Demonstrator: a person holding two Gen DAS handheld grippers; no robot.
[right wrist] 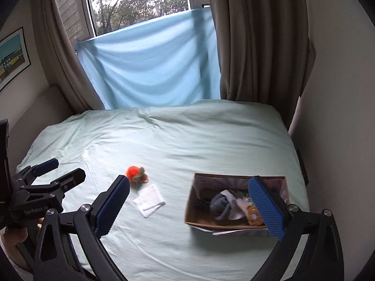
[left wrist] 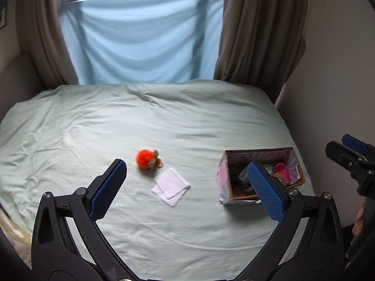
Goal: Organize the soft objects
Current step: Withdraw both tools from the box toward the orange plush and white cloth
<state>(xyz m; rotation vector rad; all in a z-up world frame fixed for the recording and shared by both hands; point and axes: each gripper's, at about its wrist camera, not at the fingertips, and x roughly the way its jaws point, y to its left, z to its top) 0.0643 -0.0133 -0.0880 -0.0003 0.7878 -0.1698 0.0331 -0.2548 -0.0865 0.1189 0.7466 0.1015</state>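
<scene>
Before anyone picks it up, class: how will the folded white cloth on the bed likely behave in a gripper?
The white cloth looks thin and loosely folded, so it would probably droop and unfold. It likely weighs little, barely denting the bed sheet. Its textured weave should grip rather than slip.

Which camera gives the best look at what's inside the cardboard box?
The right wrist view: the box lies nearly below it, open top showing grey and white cloth. In the left wrist view the box sits farther off, and one of the left hand-held gripper fingers covers part of it.
</scene>
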